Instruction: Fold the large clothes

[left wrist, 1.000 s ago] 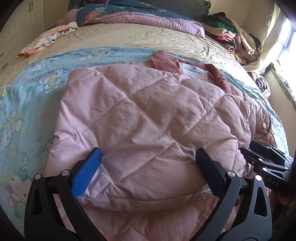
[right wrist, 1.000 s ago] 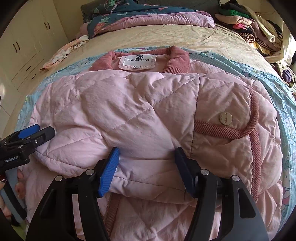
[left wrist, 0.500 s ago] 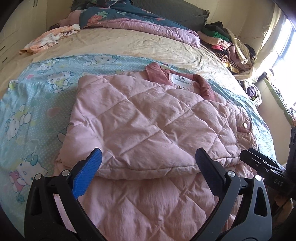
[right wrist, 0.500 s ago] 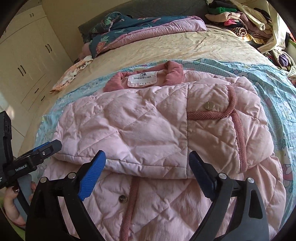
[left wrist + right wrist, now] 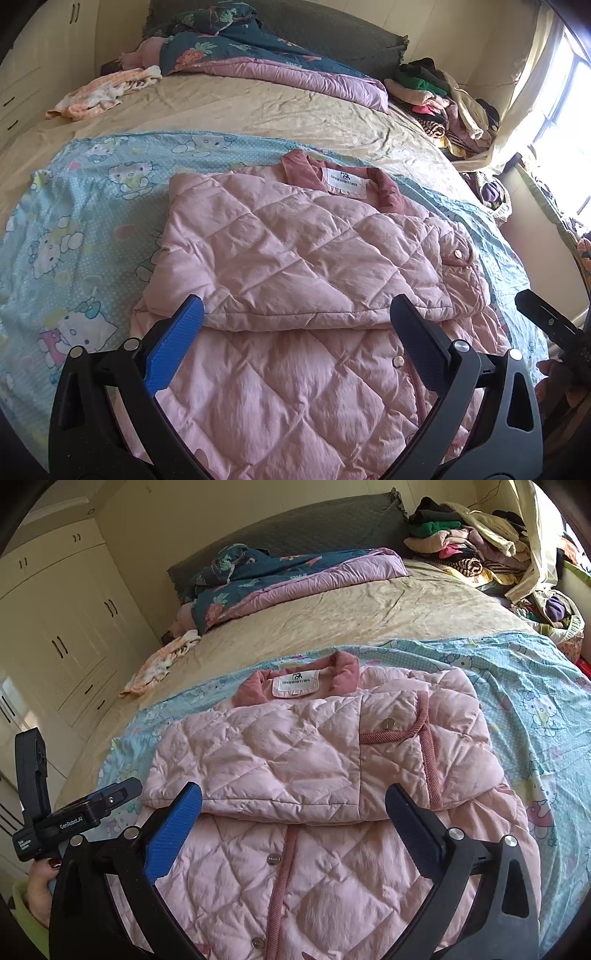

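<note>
A pink quilted jacket (image 5: 295,266) lies on the bed with its sleeves folded across the chest; it also shows in the right wrist view (image 5: 295,760). Its collar and white label (image 5: 295,683) point away from me. My left gripper (image 5: 295,325) is open and empty, held above the near edge of the folded sleeve. My right gripper (image 5: 293,808) is open and empty, above the same fold further right. The left gripper also shows at the left edge of the right wrist view (image 5: 110,797).
A blue cartoon-print sheet (image 5: 74,229) lies under the jacket on a beige bedcover (image 5: 258,107). Folded quilts (image 5: 295,576) lie by the headboard. A pile of clothes (image 5: 480,542) sits at the far right. A small garment (image 5: 107,92) lies far left. Wardrobes (image 5: 59,627) stand left.
Both grippers opened, let go of the folded sleeve and pulled back and up from the jacket. The sleeve now rests across the chest.
</note>
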